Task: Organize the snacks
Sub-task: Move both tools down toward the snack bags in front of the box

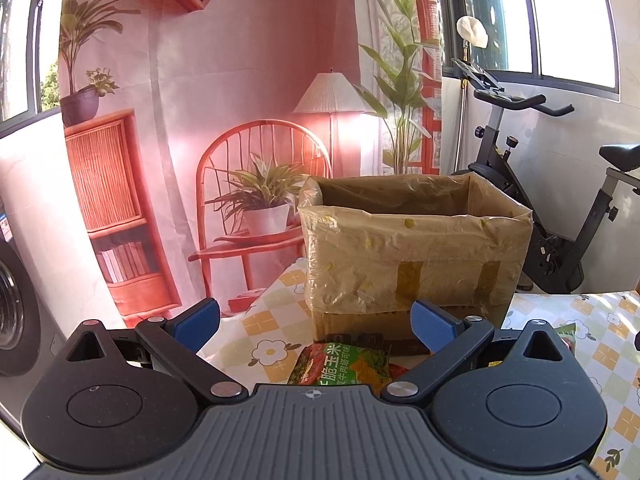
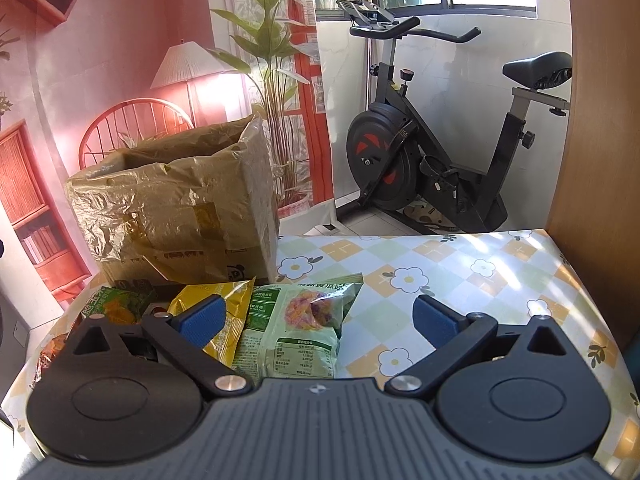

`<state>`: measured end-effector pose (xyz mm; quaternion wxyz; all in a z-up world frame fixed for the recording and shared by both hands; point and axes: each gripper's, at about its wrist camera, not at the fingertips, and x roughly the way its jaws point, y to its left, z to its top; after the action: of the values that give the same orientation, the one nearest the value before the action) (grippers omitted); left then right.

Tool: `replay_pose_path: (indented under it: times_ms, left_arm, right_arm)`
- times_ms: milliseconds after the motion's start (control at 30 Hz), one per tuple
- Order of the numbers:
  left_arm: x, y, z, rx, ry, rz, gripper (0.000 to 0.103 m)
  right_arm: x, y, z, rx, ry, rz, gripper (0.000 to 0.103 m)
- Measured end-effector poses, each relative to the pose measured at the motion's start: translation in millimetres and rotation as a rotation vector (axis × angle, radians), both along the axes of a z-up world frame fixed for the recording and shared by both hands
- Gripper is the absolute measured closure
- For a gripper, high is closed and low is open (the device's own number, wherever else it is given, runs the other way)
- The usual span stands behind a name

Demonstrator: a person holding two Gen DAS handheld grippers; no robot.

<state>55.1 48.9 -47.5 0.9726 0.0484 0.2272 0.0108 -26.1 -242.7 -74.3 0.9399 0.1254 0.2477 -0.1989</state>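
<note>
A cardboard box lined with brown plastic [image 1: 416, 240] stands open on the flowered tablecloth [image 1: 276, 320]; it also shows at the left in the right wrist view [image 2: 176, 208]. Snack bags lie in front of it. A green corn-snack bag [image 1: 344, 364] lies just below my left gripper [image 1: 316, 326], which is open and empty. In the right wrist view a yellow bag [image 2: 232, 304], a pale green bag [image 2: 300, 328] and the green corn bag [image 2: 116, 304] lie side by side. My right gripper [image 2: 316, 322] is open and empty above the pale green bag.
An exercise bike [image 2: 432, 152] stands on the floor beyond the table's far edge. A wooden panel [image 2: 596, 120] rises at the table's right side. A washing machine [image 1: 16, 300] stands left of the table. A printed backdrop [image 1: 240, 100] hangs behind the box.
</note>
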Motion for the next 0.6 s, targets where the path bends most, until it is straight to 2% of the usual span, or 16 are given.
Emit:
replay_pose_path:
  times_ms: [600]
  left_arm:
    - [16, 11, -26, 0.001, 0.042, 0.004, 0.001]
  right_arm:
    - [17, -5, -28, 0.008, 0.055, 0.015, 0.005]
